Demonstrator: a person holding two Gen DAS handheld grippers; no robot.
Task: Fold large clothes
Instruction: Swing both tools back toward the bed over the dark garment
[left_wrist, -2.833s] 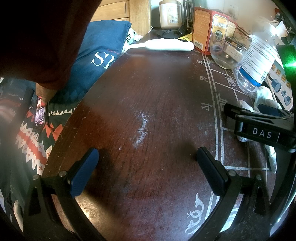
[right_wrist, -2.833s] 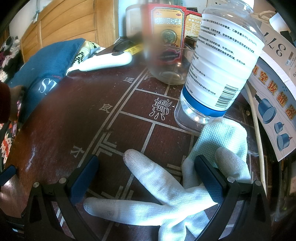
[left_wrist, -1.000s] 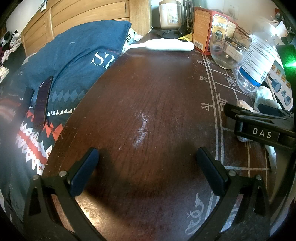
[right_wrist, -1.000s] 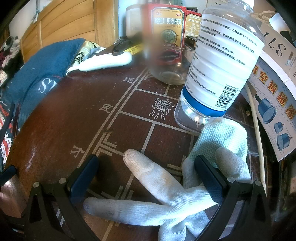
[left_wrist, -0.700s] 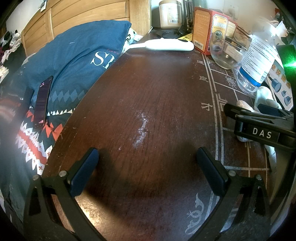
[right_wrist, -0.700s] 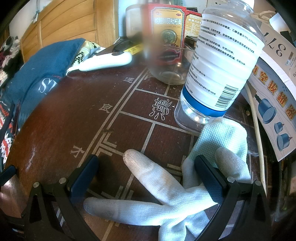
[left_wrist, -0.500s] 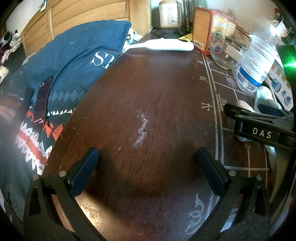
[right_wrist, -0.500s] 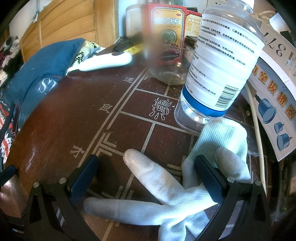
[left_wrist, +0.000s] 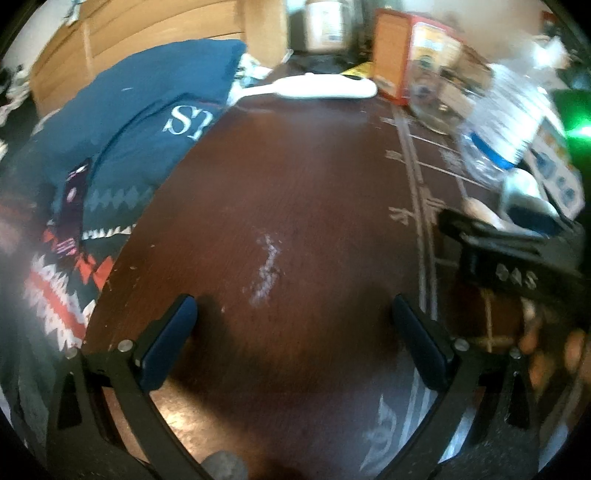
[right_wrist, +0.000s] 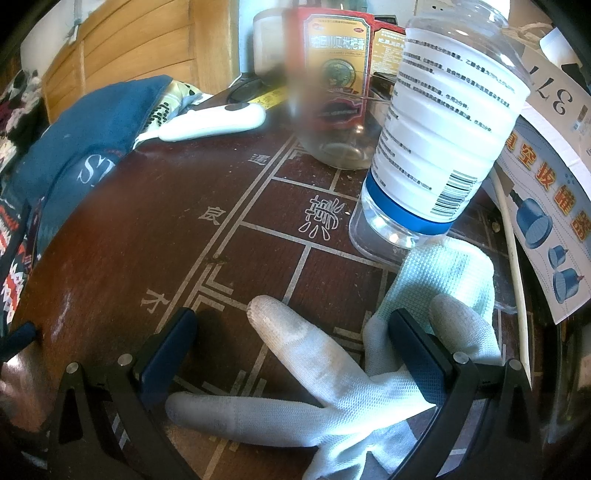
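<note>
Both tools sit spread apart and empty over the dark wooden bench, the clothes off to the left.

The left tool (left_wrist: 295, 343) has its fingers wide apart with only bare, scuffed bench (left_wrist: 295, 206) between them; the view is blurred. To its right sits the right tool (right_wrist: 291, 347), also wide apart, a white work glove (right_wrist: 332, 387) lying between and under its fingers without being gripped. Just beyond the glove stands a clear plastic bottle (right_wrist: 443, 147), with a glass jar (right_wrist: 332, 110) and a red box (right_wrist: 334, 48) behind it. Far ahead lies a white handheld device (left_wrist: 321, 88). Left of the left tool, off the bench edge, a blue garment (left_wrist: 147, 122) with white lettering lies heaped over a red-and-white patterned fabric (left_wrist: 59, 291).
</note>
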